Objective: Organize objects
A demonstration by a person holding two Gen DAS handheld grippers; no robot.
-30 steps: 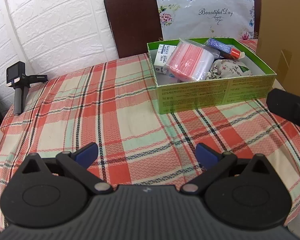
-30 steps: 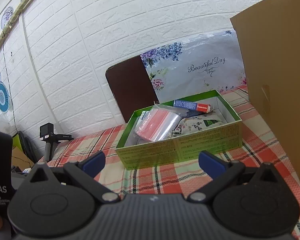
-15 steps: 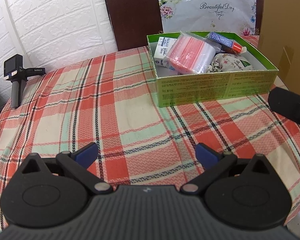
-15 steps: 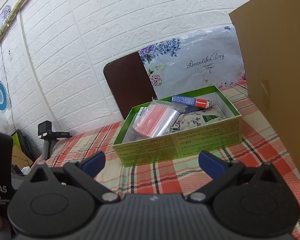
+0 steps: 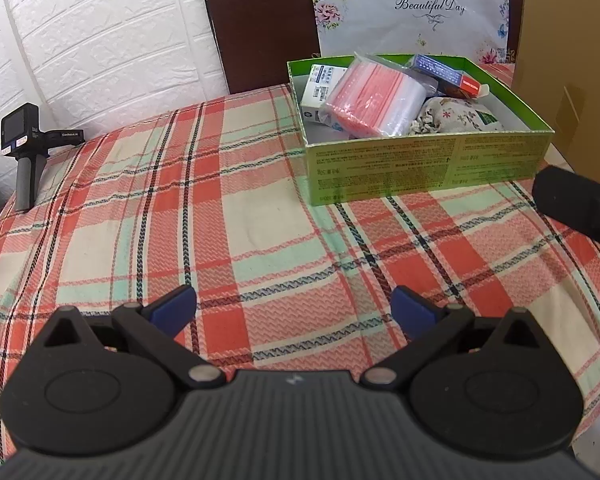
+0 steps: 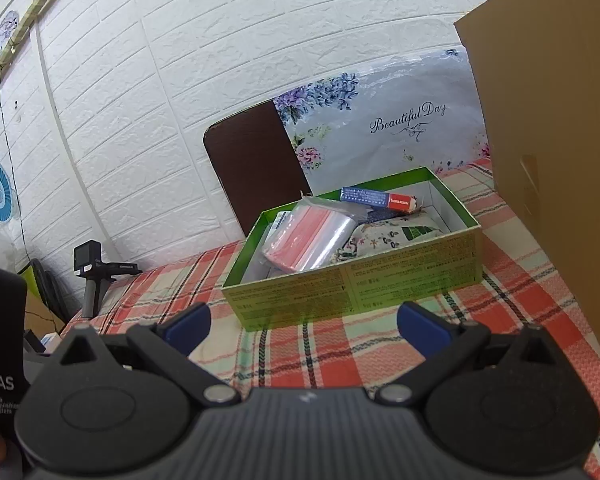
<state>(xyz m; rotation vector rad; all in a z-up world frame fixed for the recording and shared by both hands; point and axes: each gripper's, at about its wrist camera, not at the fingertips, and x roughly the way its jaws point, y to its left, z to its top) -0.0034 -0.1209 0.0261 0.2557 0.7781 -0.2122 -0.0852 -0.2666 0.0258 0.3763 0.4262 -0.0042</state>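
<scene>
- The left gripper (image 5: 293, 307) is hovering low over the near part of a table, its blue-tipped jaws spread wide and holding nothing.
- A plaid cloth (image 5: 228, 216) in red, cream and mint is covering the table and lying bare beneath those jaws.
- The right gripper (image 6: 304, 326) is hanging over the same cloth, its jaws also gaping apart and empty, and is facing the long side of the box.
- A green box (image 5: 424, 164) is sitting open near the table's far right corner, well apart from both tools.
- Inside the box, a bag (image 5: 374, 98) of red-striped clear plastic is leaning across the middle, tilted up over the other contents.
- A white carton (image 5: 320, 88) is resting against the box's left wall, partly under the bag.
- A blue-and-red pack (image 5: 448, 74) is lying along the box's far wall.
- A floral pouch (image 5: 452, 118) is filling the box's near right corner.
- A cardboard sheet (image 6: 552, 152) is standing upright just beside the box at the table's right edge.
- A small camera (image 5: 26, 148) on a grip is standing at the table's far left corner.
- A dark chair back (image 5: 260, 24) is rising behind the table's far edge, with a flowered bag (image 5: 412, 12) reading "Beautiful Day" propped beside it.
</scene>
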